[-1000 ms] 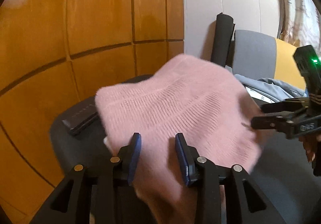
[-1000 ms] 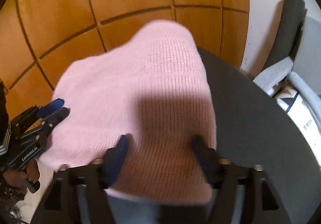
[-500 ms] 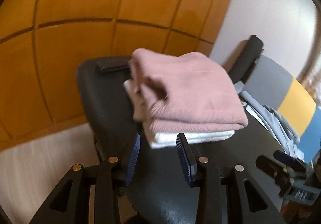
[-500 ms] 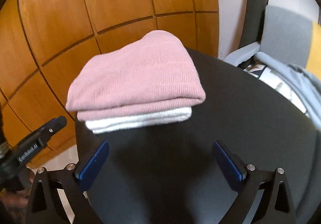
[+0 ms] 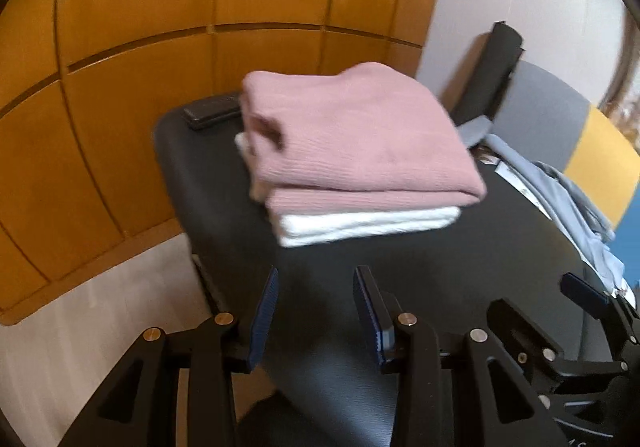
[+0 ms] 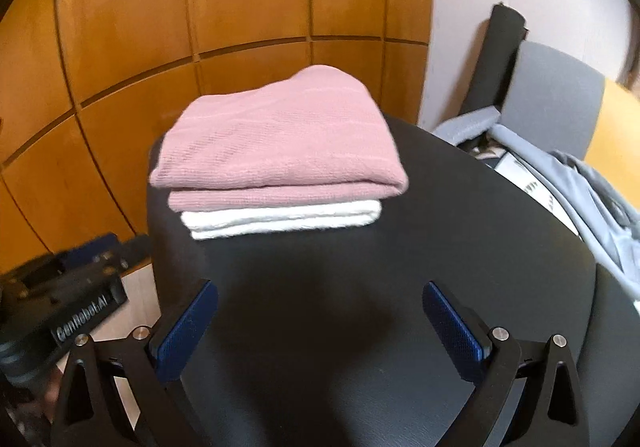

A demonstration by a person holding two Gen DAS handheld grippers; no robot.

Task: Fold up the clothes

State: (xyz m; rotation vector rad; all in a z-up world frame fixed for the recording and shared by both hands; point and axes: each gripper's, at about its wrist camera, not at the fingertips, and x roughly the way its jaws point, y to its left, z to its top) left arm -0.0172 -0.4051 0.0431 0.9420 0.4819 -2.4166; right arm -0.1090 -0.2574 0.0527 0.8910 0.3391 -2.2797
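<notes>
A dark flat object at the far left of the black surface is partly hidden behind the folded pink garment; its kind is unclear. The garment rests on a folded white one, folded edges facing the cameras, long axis left to right. Left claw has just opened further, empty. Right claw has just spread wide, empty. Grey clothing runs off frame at right.

Black worktop, smooth, rounded edge. A folded white garment lay directly on it, a folded pink knit stacked atop. A dark flat object lay at far corner. Grey-blue clothing draped over right edge.
</notes>
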